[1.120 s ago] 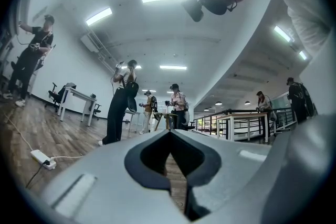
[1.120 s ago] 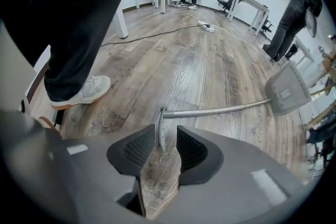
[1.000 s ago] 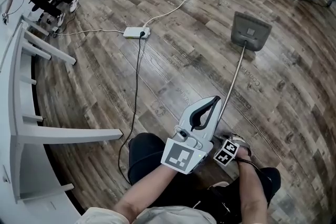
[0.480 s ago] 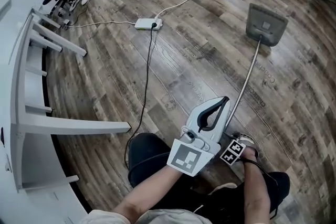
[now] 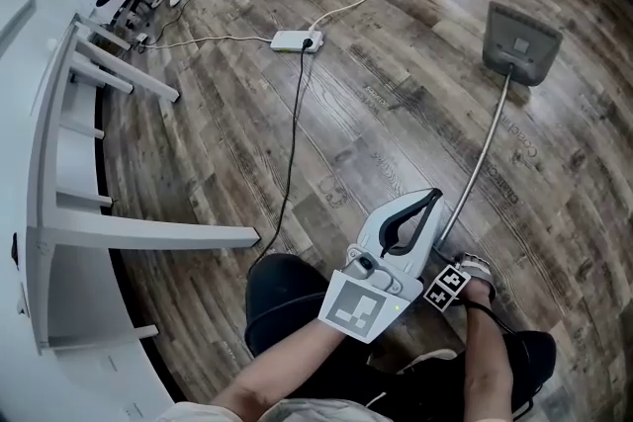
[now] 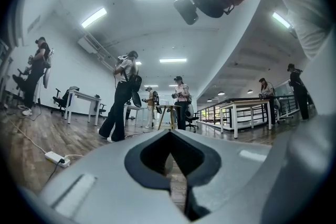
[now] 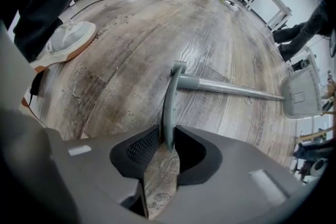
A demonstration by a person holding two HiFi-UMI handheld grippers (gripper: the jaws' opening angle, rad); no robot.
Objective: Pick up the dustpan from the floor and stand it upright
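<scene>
Dustpan (image 5: 521, 42) flat on floor (image 5: 376, 114), handle end (image 7: 169, 102) pinched in right tongs (image 7: 167, 138); left tongs (image 6: 170, 135) closed, empty.

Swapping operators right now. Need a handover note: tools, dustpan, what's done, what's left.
Left tool: shut, empty, raised and pointing across the room.
Right tool: low, jaws closed on the handle grip.
Dustpan: lying on the wooden floor, pan at the far end, pole running back to the right tool.
Done: grasp made.
Left: lift and stand the dustpan upright. The power strip and its cable lie to the left, apart from the pole.
</scene>
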